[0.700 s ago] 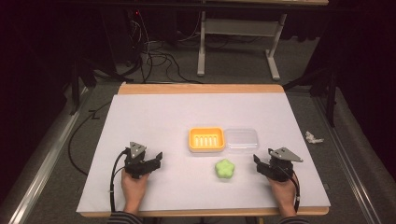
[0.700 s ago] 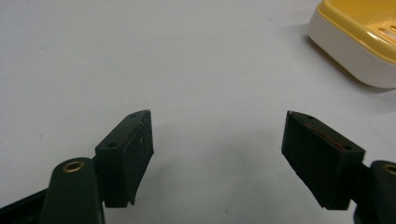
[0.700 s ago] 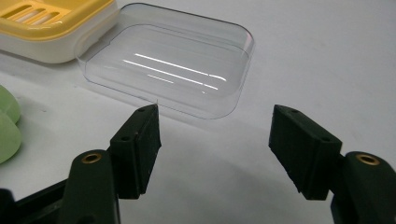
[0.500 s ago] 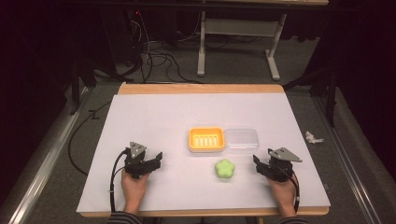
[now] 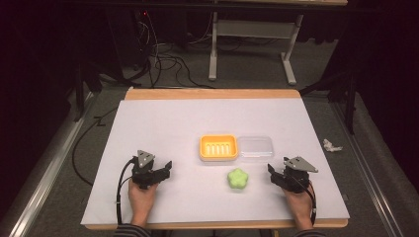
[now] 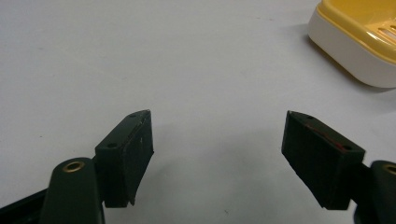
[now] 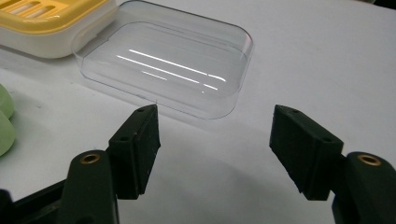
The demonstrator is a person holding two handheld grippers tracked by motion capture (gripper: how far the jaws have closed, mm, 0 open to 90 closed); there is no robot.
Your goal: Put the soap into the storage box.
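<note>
Green flower-shaped soap (image 5: 237,179), glossy yellow dish (image 5: 218,147), clear rounded lid (image 7: 168,63), both grippers' fingers (image 7: 137,149) released.

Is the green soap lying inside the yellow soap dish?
No, the green soap lies on the white table, in front of the yellow soap dish and apart from it.

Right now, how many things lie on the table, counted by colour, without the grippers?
Yellow: 1, the soap dish
Clear: 1, the lid
Green: 1, the flower-shaped soap
Total: 3
</note>
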